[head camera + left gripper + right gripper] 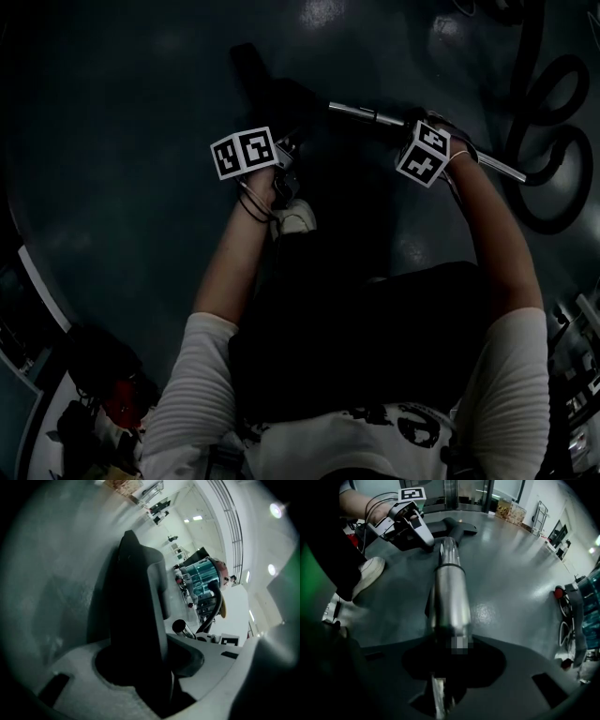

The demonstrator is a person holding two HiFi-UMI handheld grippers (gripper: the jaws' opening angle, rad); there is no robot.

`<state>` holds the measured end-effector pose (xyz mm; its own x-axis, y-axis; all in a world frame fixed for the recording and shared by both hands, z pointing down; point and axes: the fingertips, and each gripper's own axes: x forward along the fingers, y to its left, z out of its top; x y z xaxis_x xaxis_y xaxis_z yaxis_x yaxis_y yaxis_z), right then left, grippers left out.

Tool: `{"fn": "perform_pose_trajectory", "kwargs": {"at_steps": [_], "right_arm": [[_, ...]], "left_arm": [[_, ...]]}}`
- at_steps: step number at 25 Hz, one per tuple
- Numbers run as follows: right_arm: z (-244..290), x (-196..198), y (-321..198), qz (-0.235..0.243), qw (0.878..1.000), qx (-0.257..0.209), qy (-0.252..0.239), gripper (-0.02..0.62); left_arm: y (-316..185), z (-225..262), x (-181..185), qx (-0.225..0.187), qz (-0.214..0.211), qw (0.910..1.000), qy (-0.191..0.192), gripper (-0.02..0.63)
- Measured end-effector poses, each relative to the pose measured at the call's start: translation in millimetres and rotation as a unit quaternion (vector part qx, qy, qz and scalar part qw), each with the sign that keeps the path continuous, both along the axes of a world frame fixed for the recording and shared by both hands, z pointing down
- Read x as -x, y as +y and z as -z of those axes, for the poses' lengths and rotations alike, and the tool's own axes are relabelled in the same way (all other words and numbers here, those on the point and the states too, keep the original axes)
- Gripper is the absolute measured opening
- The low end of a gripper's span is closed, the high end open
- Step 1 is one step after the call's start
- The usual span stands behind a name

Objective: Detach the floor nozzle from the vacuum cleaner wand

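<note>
The shiny metal wand (pixel 450 592) runs away from my right gripper (pixel 450 667), which is shut on it near its lower end. At the wand's far end sits the black floor nozzle (pixel 457 527), flat on the dark floor. My left gripper (pixel 423 538) clamps the nozzle's black neck (pixel 136 611), which fills the space between its white jaws. In the head view the left gripper (pixel 284 161) is at the centre left, the right gripper (pixel 436 142) sits on the wand (pixel 366 114), and the nozzle (pixel 272 89) is a dim dark shape.
A black hose (pixel 553 141) loops over the floor at the right. The person's white shoe (pixel 292 217) stands just behind the left gripper. A teal vacuum canister (pixel 201 578) stands farther off. Bags and a red object (pixel 122 398) lie at the lower left.
</note>
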<state>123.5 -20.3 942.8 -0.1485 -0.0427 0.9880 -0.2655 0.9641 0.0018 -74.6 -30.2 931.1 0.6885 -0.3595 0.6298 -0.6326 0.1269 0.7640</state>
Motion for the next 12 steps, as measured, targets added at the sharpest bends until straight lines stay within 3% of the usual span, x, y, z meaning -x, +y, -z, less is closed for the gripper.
{"fn": "perform_pose_trajectory", "kwargs": {"at_steps": [2,6,8,12], "right_arm": [[3.5,1.3,-1.8,-0.006,1.0,-0.004,-0.004,0.151],[26.6,17.1,-10.2,-0.026,0.998,-0.024,-0.055,0.189],[40.7,26.3,-14.2,-0.053,0.994,-0.026,-0.093,0.192],[64.4,31.8,-30.3,-0.116,0.982,-0.041,-0.145,0.19]], "left_arm": [[-1.3,5.6,2.7,-0.037,-0.032,0.9974,-0.052,0.22],[0.0,9.1,8.2,-0.107,-0.1,0.9786,-0.145,0.462],[2.1,10.9,19.0,-0.115,-0.093,0.9747,-0.168,0.531],[-4.5,29.5,46.6,-0.164,-0.072,0.9587,-0.221,0.545]]}}
